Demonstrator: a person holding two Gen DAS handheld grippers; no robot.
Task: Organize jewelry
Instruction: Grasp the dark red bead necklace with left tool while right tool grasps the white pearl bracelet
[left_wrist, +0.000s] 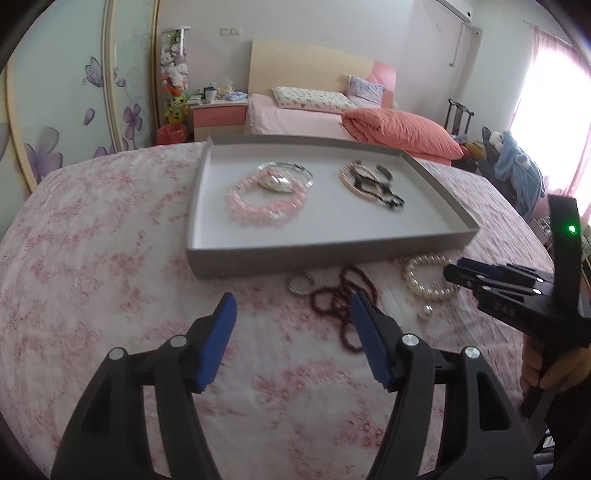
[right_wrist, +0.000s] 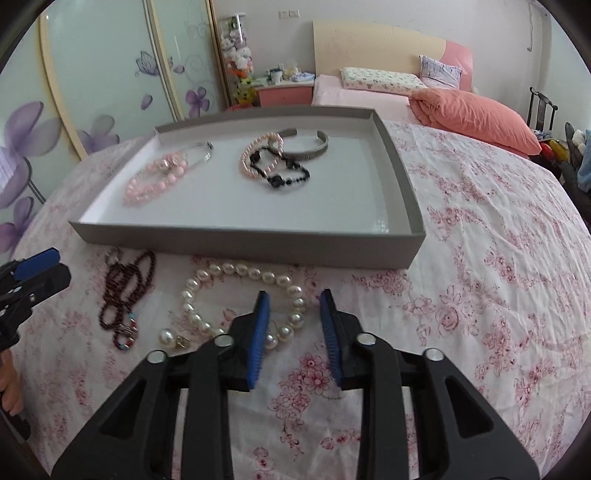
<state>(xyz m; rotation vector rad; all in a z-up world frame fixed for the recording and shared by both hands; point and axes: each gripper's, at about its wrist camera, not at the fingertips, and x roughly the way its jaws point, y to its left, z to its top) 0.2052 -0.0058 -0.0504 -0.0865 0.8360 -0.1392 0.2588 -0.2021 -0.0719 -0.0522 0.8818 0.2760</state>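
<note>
A grey tray (left_wrist: 332, 254) (right_wrist: 240, 243) sits on the flowered cloth. It holds a pink bead bracelet (left_wrist: 266, 206) (right_wrist: 151, 181), a silver bangle (left_wrist: 299, 171), a peach pearl bracelet (right_wrist: 255, 155), a black bead chain (left_wrist: 384, 192) (right_wrist: 284, 173) and a grey cuff (right_wrist: 310, 151). In front of the tray lie a silver ring (left_wrist: 301, 284), a dark red bead necklace (left_wrist: 340, 302) (right_wrist: 125, 288), a white pearl bracelet (left_wrist: 424, 277) (right_wrist: 240, 295) and a loose pearl (left_wrist: 425, 313) (right_wrist: 167, 336). My left gripper (left_wrist: 291, 314) is open above the cloth near the red necklace. My right gripper (right_wrist: 293, 306) is open over the pearl bracelet's near side.
The table's round edge curves away on both sides. Behind it stand a bed with an orange duvet (left_wrist: 402, 133), a pink nightstand (left_wrist: 218, 118) and wardrobe doors with purple flowers (right_wrist: 74, 110). A chair with clothes (left_wrist: 517, 173) is at the right.
</note>
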